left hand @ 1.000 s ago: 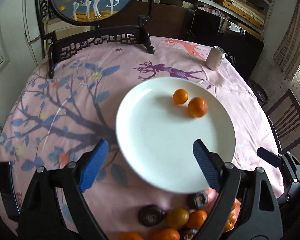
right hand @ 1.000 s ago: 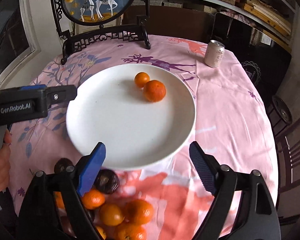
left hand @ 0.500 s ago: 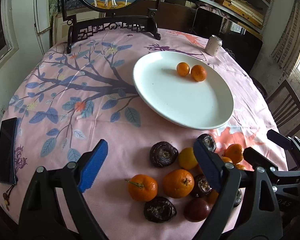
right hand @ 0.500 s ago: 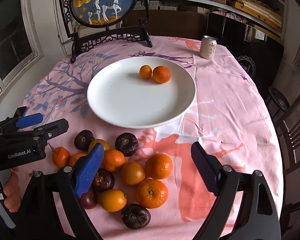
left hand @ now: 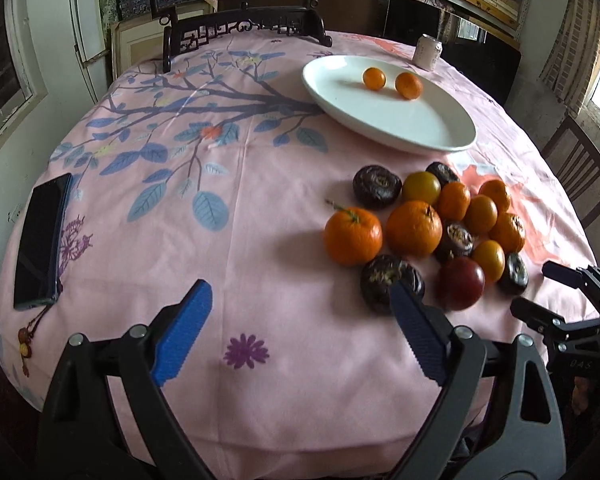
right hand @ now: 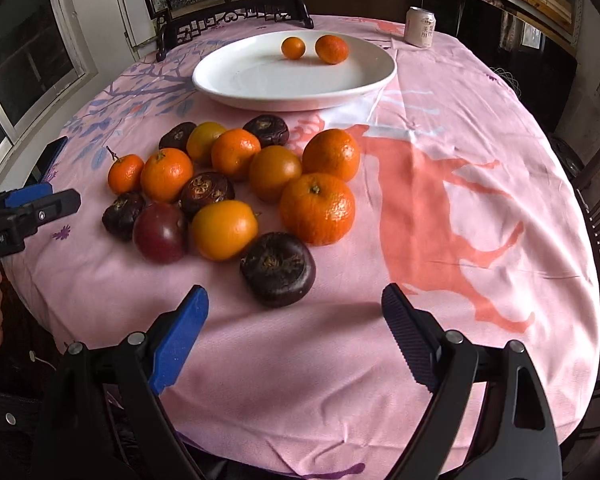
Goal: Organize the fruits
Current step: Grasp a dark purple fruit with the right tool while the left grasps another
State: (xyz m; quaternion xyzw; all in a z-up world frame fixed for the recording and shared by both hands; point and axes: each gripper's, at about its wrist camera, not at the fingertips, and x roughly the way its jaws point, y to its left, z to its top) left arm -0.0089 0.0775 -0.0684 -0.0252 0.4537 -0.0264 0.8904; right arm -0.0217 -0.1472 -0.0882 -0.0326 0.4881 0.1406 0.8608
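Fruits pile point(right hand: 236, 188) sits on table point(right hand: 460, 160) just ahead of right gripper point(right hand: 296, 316), fingers wide open, empty; dark fruit point(right hand: 278, 274) nearest, dead ahead btwn fingers. Left gripper point(left hand: 300, 312) also open, pile off to its right. Plate point(right hand: 260, 80) beyond w/ two oranges.

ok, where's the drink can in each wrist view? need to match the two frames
Left wrist: drink can at upper right, just beyond the far rim of the white plate.
Right wrist: drink can at top, right of centre, beyond the plate's right end.
Shared landmark: the two oranges on the plate.
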